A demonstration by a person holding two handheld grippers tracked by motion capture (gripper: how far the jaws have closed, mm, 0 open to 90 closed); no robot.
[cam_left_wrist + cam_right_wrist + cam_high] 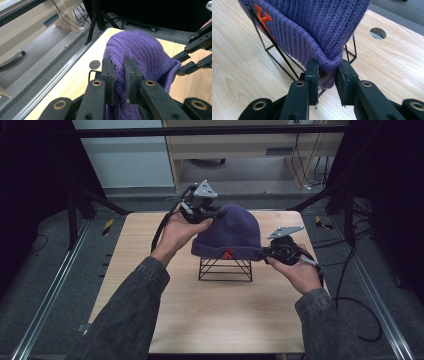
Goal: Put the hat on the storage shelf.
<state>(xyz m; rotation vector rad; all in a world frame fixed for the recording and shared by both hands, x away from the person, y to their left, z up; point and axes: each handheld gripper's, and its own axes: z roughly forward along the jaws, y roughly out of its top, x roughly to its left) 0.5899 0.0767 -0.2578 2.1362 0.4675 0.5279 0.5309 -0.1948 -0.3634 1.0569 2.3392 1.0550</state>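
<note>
Purple rib-knit beanie with a folded cuff and small orange logo [231, 234] sits on a black wire-frame stand [225, 269] mid-table, both grippers on it. Left gripper [216, 213] is clamped on a pinch of knit at the beanie's crown, far-left side in the high view; left gripper view shows the fabric squeezed between the two pads [108, 75], jaws nearly together. Right gripper [263, 252] bites the folded cuff at the beanie's lower right edge; right gripper view shows the cuff roll wedged between its jaws, a wider gap than the left (thick fold in there). Right gripper view also gives the orange logo [263, 18] and the stand's thin black rods up close, which the high view barely resolves. Left gripper view catches the other gripper's black jaws [186, 63] at the cuff, plus a round hole [94, 64] in the tabletop. Stand's top is hidden under the beanie; how it carries the beanie can't be told. Both hands wrap the gripper bodies, grey sleeves come in from the bottom, cut off. Surface is a light wood-grain table [220, 315] with an aluminium rail [50, 295] beside it on grey carpet; dark curtains at the sides, a pale cabinet and loose cables behind.
</note>
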